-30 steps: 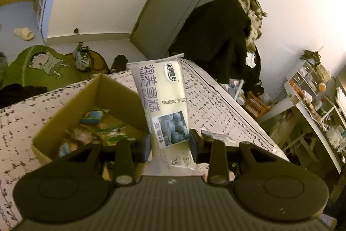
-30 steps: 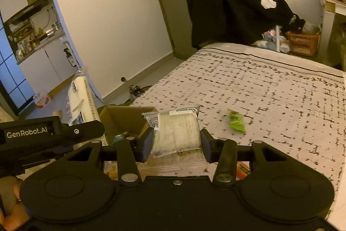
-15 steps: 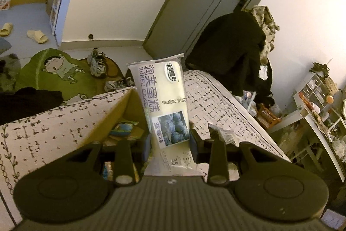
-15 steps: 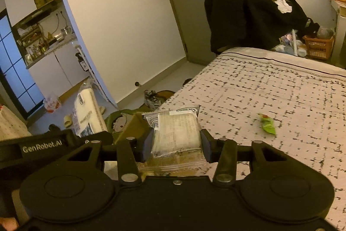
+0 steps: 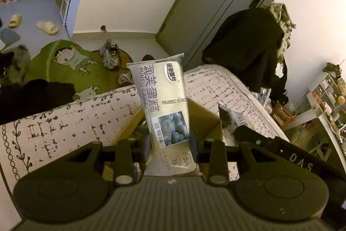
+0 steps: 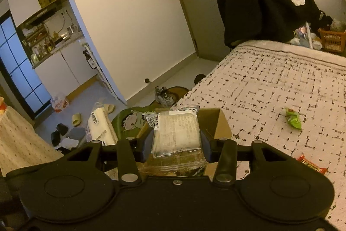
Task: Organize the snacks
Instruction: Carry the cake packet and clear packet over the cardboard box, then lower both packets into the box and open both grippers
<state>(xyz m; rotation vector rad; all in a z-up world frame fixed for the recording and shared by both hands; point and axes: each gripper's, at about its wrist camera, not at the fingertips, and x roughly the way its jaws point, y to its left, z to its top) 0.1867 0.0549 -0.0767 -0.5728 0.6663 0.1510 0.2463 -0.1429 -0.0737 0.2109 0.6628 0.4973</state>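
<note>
Left wrist view: left gripper [image 5: 169, 143] pinching cake packet [image 5: 161, 99], long axis upright, above cardboard box [image 5: 207, 120]; right gripper [image 6: 176, 142] pinching clear snack pack [image 6: 176, 132].

Left gripper [image 5: 169, 145]: jaws filled by the upright cake packet [image 5: 162, 101], which rises above the cardboard box [image 5: 207, 122] and blocks the middle of the forward view.
Right gripper [image 6: 176, 145]: jaws filled by a clear-wrapped snack pack [image 6: 176, 131], just above the box [image 6: 218, 122].
Box mouth: snacks lie inside; both held packs crowd the space above it.
Between grippers: close; the right one's body stands just right of the box in the left wrist view.
Bed [image 6: 270, 83]: broad bare cover toward the far edge and far corner.
Bed, right side: green packet [image 6: 293, 118] and red wrapper [image 6: 311, 164] lie well apart.
</note>
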